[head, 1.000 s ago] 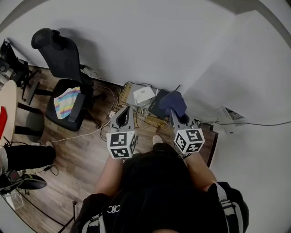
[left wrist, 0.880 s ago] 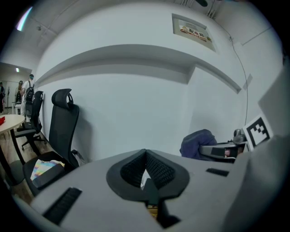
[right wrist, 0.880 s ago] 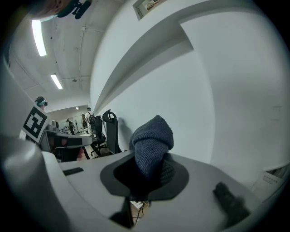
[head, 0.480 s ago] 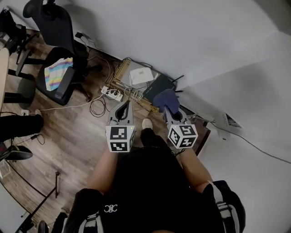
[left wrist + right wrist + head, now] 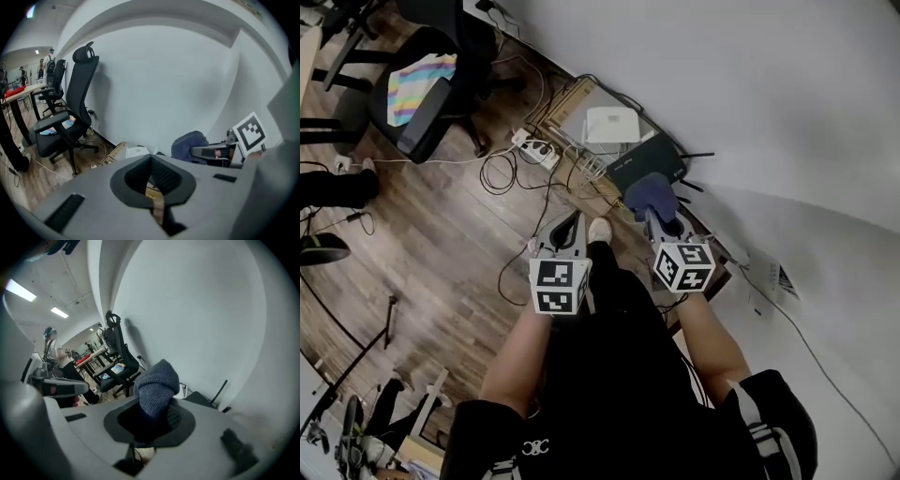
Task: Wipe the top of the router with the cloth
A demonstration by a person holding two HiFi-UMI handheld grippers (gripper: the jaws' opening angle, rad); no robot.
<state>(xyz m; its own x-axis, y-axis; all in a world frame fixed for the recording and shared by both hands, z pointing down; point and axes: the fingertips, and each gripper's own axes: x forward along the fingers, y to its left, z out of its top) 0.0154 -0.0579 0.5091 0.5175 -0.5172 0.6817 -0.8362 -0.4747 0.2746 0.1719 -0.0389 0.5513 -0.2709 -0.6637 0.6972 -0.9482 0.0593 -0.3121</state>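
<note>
Now, cloth (image 5: 649, 192): dark blue and bunched, pinched between the fingers of the right gripper and bulging out past their tips.
Cloth vs router: in the head view it sits at the router's near edge, on the person's side; whether it touches the top I cannot tell.
Right gripper (image 5: 659, 217): fingers clamped on the cloth, pointing toward the router.
Router (image 5: 645, 157): black and flat with thin antennas, lying on the floor (image 5: 441, 234) close to the white wall (image 5: 750, 84).
Left gripper (image 5: 568, 225): fingers together with nothing between them, held over the floor to the left of the router and nearer the person.
White box (image 5: 609, 124): just beside the router, on its far left side.
Power strip (image 5: 535, 148): left of the router, among loose cables.
Office chair (image 5: 431, 94): well to the left of the router, with a striped colourful towel (image 5: 414, 75) on its seat.
</note>
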